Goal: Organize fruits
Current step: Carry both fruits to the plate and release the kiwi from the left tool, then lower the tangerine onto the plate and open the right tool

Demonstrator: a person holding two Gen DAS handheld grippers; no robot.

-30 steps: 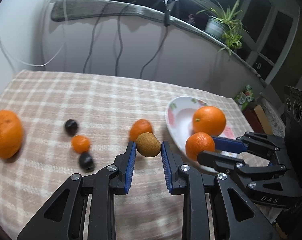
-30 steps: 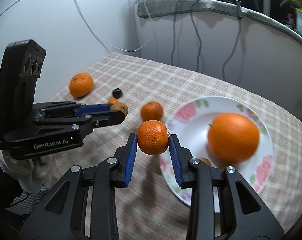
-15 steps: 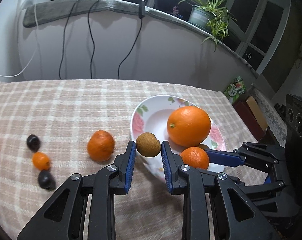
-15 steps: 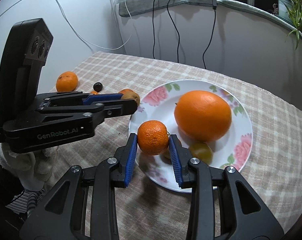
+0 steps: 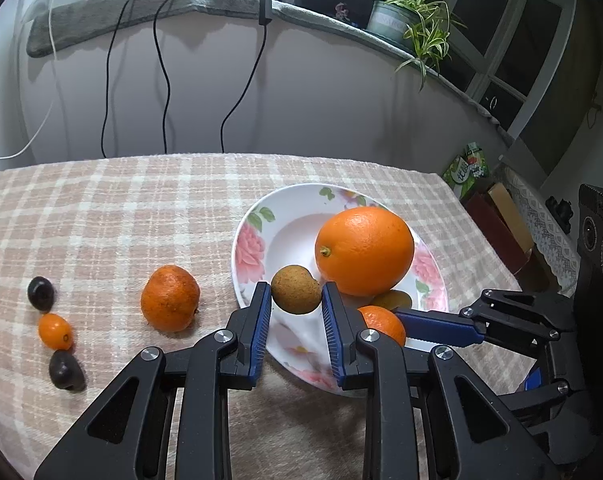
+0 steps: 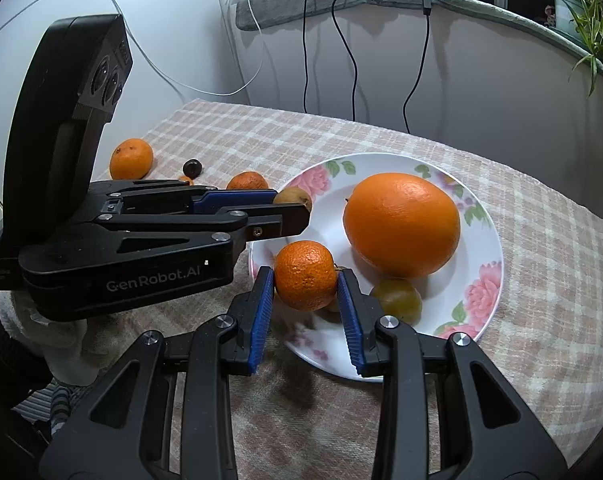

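Brown and rough-skinned, the small round fruit (image 5: 296,289) sits pinched between the blue pads of the left tongs (image 5: 296,304), held over the near rim of the flowered plate (image 5: 261,216). A second ago these tongs hung over bare checked cloth with the plate off to the right; now the plate lies straight ahead, so the carry looks finished and only the drop remains. On the plate rest a large orange (image 5: 364,250) and a yellowish fruit (image 5: 393,300). Left on the table (image 5: 101,208) are a mandarin (image 5: 170,298), a tiny orange fruit (image 5: 55,331) and two dark fruits (image 5: 41,291), well apart from the plate.

From the right wrist, the right tongs (image 6: 305,292) grip a small mandarin (image 6: 305,275), pads pressed on both its sides. It too has come from beside the plate to above its near edge, close to the yellowish fruit and large orange. The left tongs reach in from the left with their brown fruit at the rim. Another orange (image 6: 131,159) waits far back on the cloth. Both loads seem ready for release.
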